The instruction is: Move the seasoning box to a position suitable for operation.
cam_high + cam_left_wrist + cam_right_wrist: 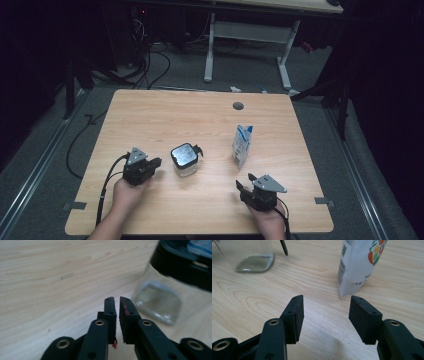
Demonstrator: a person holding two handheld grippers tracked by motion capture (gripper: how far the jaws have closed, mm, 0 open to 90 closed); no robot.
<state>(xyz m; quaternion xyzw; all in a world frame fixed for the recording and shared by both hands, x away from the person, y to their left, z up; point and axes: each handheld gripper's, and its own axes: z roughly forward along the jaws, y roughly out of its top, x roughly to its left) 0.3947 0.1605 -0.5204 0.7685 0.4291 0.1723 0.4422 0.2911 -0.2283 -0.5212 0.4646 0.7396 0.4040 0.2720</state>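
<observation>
A square clear glass jar (184,159) with a black lid stands near the middle of the wooden table (165,110). My left gripper (156,163) lies just left of it, jaws shut with nothing between them. In the left gripper view the gripper (117,300) has its tips together, and the jar (160,302) stands close at the right, apart from them. A white and blue carton (242,145) stands upright right of the jar. My right gripper (245,182) rests at the front, open and empty. In the right gripper view the gripper (325,302) faces the carton (359,267), with the jar (249,255) at the far left.
A round cable hole (238,106) sits in the table's far side. Bare wood spreads across the left and back. Beyond the table stands another desk's white frame (210,50), with cables (155,60) on the dark floor.
</observation>
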